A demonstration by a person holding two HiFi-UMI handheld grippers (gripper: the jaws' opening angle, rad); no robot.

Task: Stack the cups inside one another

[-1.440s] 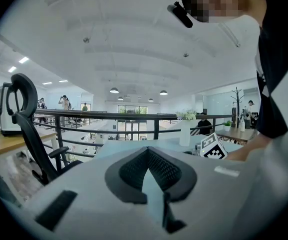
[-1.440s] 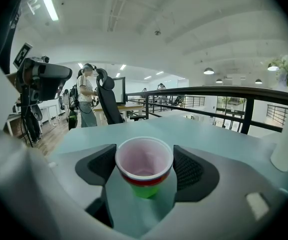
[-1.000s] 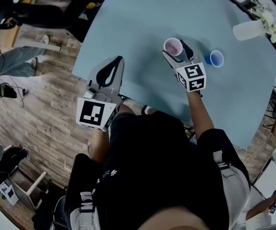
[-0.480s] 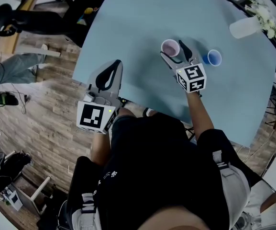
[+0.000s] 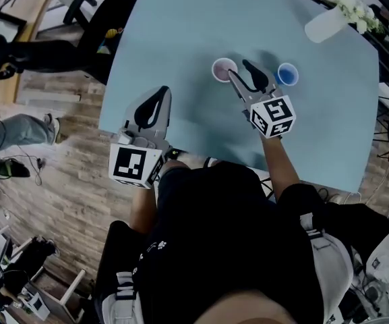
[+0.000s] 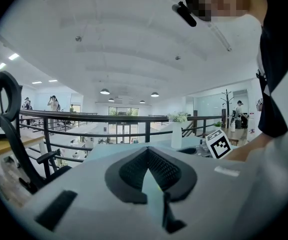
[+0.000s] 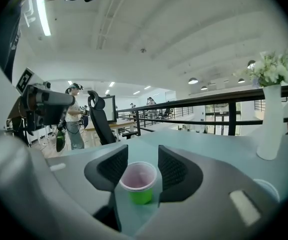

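Nearest the person, the left gripper (image 5: 159, 96) hangs over the near edge of the pale blue table (image 5: 181, 39), its fingers pressed together on nothing. Further out, the right gripper (image 5: 238, 69) has the pink cup (image 7: 139, 180) between its pads, which have just been closing and meet the rim on either side. Whether the base has left the tabletop cannot be told. Level with it on the right stands the blue cup (image 5: 287, 74), upright and apart from the pink one, and at the far corner a white vase (image 5: 325, 24)

The pink cup looks empty, thin-walled and very light. It is likely to buckle under a hard squeeze, to slide on its smooth sides and to tip at a nudge. The safest hold is probably a gentle pinch across the upper wall just under the rim, leaving the lower half free if it is to nest in the blue cup

From overhead only the cup's pink inside shows, with the blue cup and both grippers laid out together. The right gripper view alone reveals the green outer wall and the pads against the rim. The left gripper view shows its own closed jaws, the vase and the other gripper's marker cube (image 6: 218, 144), but neither cup can be made out there
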